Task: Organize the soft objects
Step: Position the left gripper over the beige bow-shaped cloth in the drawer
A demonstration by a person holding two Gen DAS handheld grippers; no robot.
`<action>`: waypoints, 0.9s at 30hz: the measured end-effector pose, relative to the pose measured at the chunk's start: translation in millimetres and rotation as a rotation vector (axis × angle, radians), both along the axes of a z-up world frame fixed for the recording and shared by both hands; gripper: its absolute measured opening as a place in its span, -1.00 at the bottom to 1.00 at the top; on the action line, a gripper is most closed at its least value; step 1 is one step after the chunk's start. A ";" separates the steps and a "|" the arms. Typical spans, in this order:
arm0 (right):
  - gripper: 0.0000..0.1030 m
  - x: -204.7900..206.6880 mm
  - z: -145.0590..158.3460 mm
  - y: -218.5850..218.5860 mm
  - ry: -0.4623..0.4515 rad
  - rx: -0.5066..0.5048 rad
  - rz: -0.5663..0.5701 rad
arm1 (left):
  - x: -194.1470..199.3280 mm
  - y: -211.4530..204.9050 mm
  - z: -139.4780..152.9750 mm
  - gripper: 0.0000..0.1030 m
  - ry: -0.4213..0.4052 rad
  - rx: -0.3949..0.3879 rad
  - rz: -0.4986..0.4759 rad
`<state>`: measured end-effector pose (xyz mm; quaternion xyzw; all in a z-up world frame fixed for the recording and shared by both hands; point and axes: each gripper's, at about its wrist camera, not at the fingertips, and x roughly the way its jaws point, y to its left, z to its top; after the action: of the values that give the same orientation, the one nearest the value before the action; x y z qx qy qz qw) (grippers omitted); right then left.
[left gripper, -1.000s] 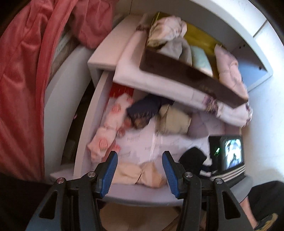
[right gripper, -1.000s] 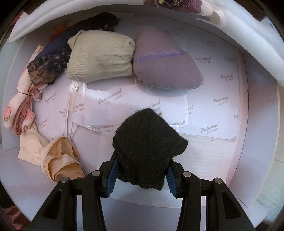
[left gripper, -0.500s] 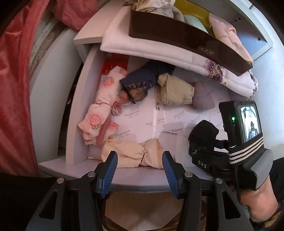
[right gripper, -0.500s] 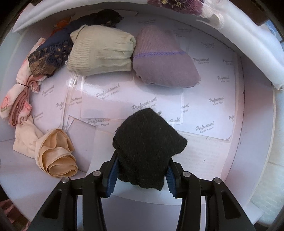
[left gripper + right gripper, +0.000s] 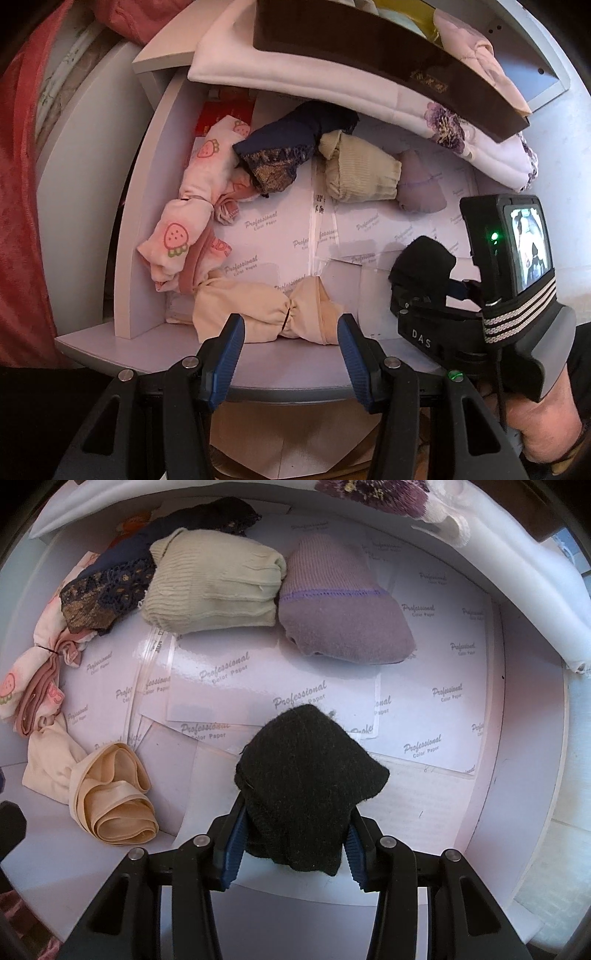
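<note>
My right gripper [image 5: 295, 830] points down into a paper-lined drawer [image 5: 424, 686] and is shut on a black knitted sock [image 5: 310, 775], which stands above the paper. That sock [image 5: 421, 262] also shows at the right of the left wrist view. My left gripper [image 5: 290, 332] is open at the drawer's front edge, with nothing between its fingers. A tied peach cloth bundle [image 5: 266, 310] lies just beyond its tips. At the back lie a navy lace piece [image 5: 107, 590], a rolled cream sock [image 5: 214, 579] and a mauve sock [image 5: 340, 620].
A pink strawberry-print cloth [image 5: 184, 221] lies along the drawer's left wall. Above the drawer, a brown box [image 5: 369, 44] of folded items rests on a white flowered pad [image 5: 332, 85]. A red garment [image 5: 18, 184] hangs at left. A person's hand [image 5: 546, 424] holds the right gripper.
The left gripper has come down toward the drawer front, so the peach bundle now lies just ahead of its open fingers. The right gripper stays nearly still, holding the black sock.
</note>
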<state>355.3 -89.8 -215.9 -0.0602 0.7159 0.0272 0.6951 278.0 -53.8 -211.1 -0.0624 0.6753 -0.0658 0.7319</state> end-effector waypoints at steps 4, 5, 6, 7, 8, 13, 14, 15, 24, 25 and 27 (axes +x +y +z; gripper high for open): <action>-0.09 1.6 -0.8 -5.2 0.002 0.007 -0.008 | 0.7 -0.8 -0.3 0.03 0.002 0.001 -0.006; -0.09 3.6 -2.0 -7.9 0.003 0.009 -0.009 | 0.9 -0.2 -0.8 0.03 0.005 0.002 -0.003; -0.09 3.8 -2.0 -8.7 0.003 0.012 -0.011 | 1.2 0.3 -1.6 0.03 0.009 0.003 0.001; -0.09 4.1 -1.9 -10.0 0.004 0.015 -0.015 | 1.4 0.8 -2.1 0.03 0.013 0.005 0.004; -0.09 4.6 -2.1 -11.4 0.005 0.018 -0.017 | 1.2 1.2 -2.6 0.03 0.014 0.007 0.006; -0.09 5.5 -1.0 -15.9 0.007 0.021 -0.022 | 1.2 1.5 -4.3 0.03 0.015 0.010 0.007; -0.09 5.7 -0.9 -16.6 0.007 0.022 -0.024 | 1.2 1.4 -4.7 0.03 0.016 0.009 0.007; -0.09 5.7 -0.7 -17.1 0.008 0.022 -0.024 | 0.8 1.5 -4.8 0.03 0.016 0.008 0.009; -0.09 7.3 -1.9 -22.8 0.014 0.039 -0.050 | 7.5 -2.1 -16.1 0.04 0.023 -0.003 0.007; -0.09 8.1 -2.9 -23.8 0.015 0.042 -0.052 | 7.8 -3.2 -16.4 0.05 0.021 -0.001 0.003; -0.09 9.1 -3.0 -26.1 0.017 0.048 -0.060 | 8.7 -5.2 -16.9 0.05 0.015 -0.002 -0.005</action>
<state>364.4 -116.0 -218.9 -0.0218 0.7224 0.0238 0.6907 286.7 -58.9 -228.0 -0.0618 0.6811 -0.0677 0.7265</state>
